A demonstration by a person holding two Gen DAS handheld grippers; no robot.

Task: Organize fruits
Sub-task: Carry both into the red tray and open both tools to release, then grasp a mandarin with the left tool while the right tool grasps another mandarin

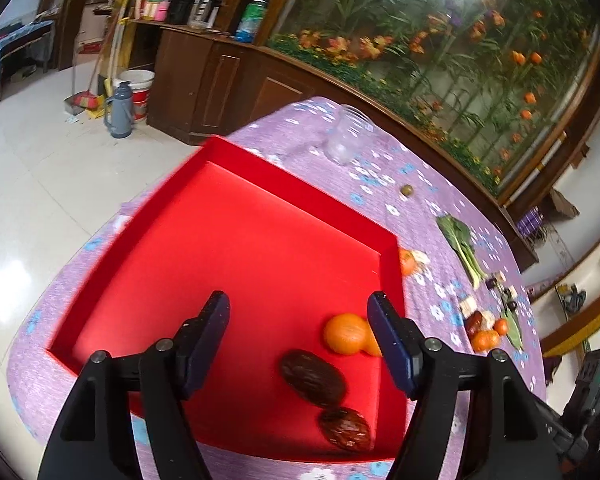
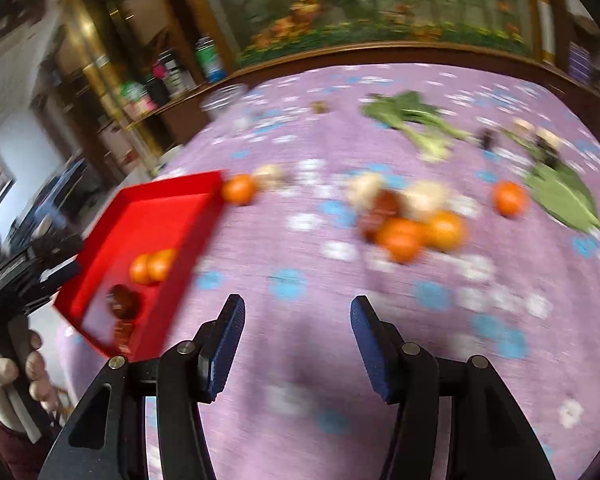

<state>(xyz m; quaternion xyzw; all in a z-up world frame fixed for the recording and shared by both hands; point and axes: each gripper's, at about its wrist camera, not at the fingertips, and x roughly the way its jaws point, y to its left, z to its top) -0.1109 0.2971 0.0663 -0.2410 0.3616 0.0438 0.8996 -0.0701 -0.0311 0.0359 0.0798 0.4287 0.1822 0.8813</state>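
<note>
My left claw (image 1: 298,308) hangs spread and empty over the red tray (image 1: 300,184), and my right claw (image 2: 298,312) is just as wide apart with nothing between its fingers, above bare purple tablecloth (image 2: 300,360). Part of the sorting looks done: just ahead of the left claw's right finger sit two oranges (image 1: 346,334) touching each other, and nearer, below that finger, lie two dark dates (image 1: 312,378), one behind the other by the tray's right wall. The rest of the tray floor, ahead and left of the claw, is bare. Plenty is left, I judge. Ahead and slightly right of my right claw a blurred cluster of oranges (image 2: 420,234) with a dark date (image 2: 384,206) and pale pieces lies on the cloth; one loose orange (image 2: 509,197) sits farther right, another orange (image 2: 239,189) touches the tray's far corner, ahead and left. Leafy greens (image 2: 416,120) lie beyond, near the far edge. I'd call it under half finished.
</note>
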